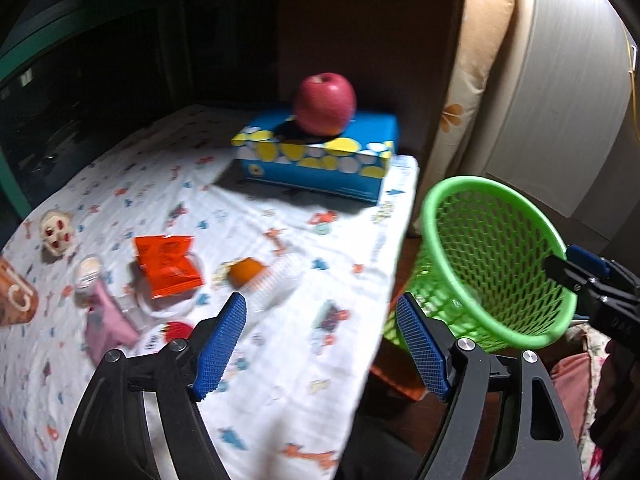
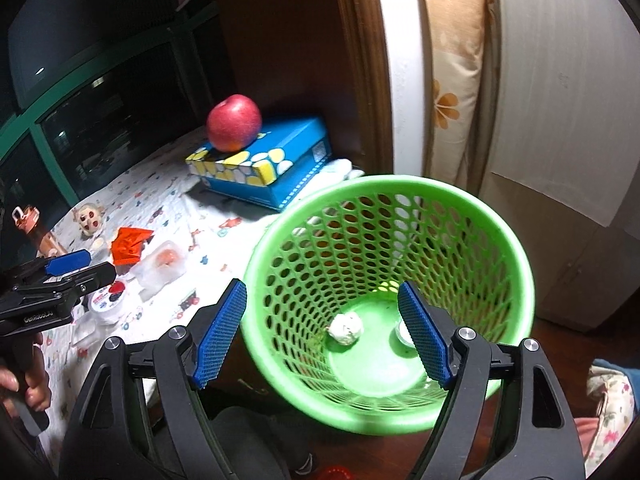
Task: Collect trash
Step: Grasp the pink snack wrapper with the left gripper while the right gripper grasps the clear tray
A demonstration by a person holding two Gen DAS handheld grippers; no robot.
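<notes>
A green mesh basket [image 2: 384, 300] stands beside the table's right edge; it also shows in the left wrist view [image 1: 488, 264]. Inside lie a crumpled white wad [image 2: 346, 329] and a small clear cup [image 2: 404, 332]. On the patterned cloth [image 1: 280, 216] lie an orange wrapper [image 1: 168, 264], a clear plastic tray with an orange piece [image 1: 256, 276], a pink packet [image 1: 108, 320] and a round lid [image 1: 172, 332]. My left gripper [image 1: 320, 344] is open and empty above the cloth's near edge. My right gripper [image 2: 320, 332] is open and empty over the basket's rim.
A blue tissue box [image 1: 320, 156] with a red apple [image 1: 324, 104] on it stands at the table's back. A small doll head [image 1: 56, 232] and a brown cup [image 1: 16, 296] sit at the left. A wardrobe [image 2: 560, 120] stands on the right.
</notes>
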